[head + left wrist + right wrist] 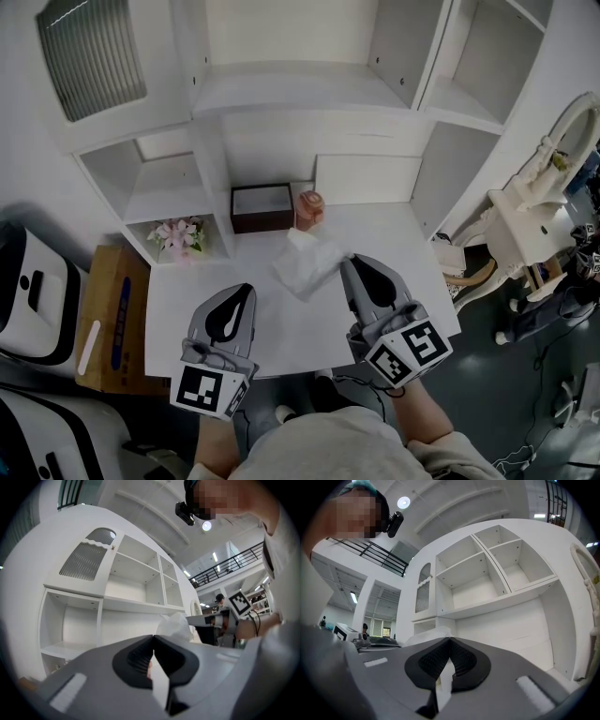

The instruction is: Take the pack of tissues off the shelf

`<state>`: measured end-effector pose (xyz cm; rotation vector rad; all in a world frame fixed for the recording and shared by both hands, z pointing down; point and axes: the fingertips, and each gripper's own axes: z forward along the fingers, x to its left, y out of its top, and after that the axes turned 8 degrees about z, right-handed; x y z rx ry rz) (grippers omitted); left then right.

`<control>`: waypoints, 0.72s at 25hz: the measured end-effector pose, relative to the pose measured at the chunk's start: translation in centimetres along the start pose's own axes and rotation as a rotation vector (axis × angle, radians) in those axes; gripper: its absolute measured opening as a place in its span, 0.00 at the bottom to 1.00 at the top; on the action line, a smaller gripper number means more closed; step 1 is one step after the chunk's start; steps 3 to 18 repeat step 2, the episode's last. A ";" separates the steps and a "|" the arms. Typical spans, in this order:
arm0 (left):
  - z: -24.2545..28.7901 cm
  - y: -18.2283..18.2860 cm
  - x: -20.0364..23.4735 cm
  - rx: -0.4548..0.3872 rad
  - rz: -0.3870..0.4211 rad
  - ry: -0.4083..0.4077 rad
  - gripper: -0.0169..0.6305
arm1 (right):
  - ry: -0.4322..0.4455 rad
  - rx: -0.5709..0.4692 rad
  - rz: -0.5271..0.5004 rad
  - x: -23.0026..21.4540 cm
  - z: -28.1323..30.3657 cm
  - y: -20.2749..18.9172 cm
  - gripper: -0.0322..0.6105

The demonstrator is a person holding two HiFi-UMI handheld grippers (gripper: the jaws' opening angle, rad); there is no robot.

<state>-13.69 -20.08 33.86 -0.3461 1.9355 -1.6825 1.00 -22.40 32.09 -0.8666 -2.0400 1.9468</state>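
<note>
The soft white pack of tissues (306, 263) is off the shelf: it lies crumpled on the white tabletop (187, 291), near the middle. From the pack, a dark brown rectangular box (262, 207) stands at 11 o'clock against the back panel. A small pink jar (310, 207) stands at 12 o'clock, just beside that box. At 9 o'clock, a bunch of pale pink flowers (177, 233) sits in the low open compartment of the white shelf unit (300, 89). The left gripper (248, 289) is at 7 o'clock from the pack and apart from it. Its jaws are pressed together at the tips with nothing between them. The right gripper (345, 260) is at 3 o'clock, with its tip just at the edge of the pack. Its jaws are also closed and empty. Each gripper carries a cube with black-and-white square markers. A brown cardboard box (113, 317) stands on the floor at 8 o'clock. It has a blue strip of print, too small to read.
</note>
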 end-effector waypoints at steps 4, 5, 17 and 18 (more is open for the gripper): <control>0.0 0.1 0.0 0.002 0.000 0.001 0.03 | -0.002 0.000 0.001 0.0 -0.1 0.0 0.05; 0.0 0.1 0.0 0.002 0.000 0.001 0.03 | -0.002 0.000 0.001 0.0 -0.1 0.0 0.05; 0.0 0.1 0.0 0.002 0.000 0.001 0.03 | -0.002 0.000 0.001 0.0 -0.1 0.0 0.05; 0.0 0.1 0.0 0.002 0.000 0.001 0.03 | -0.002 0.000 0.001 0.0 -0.1 0.0 0.05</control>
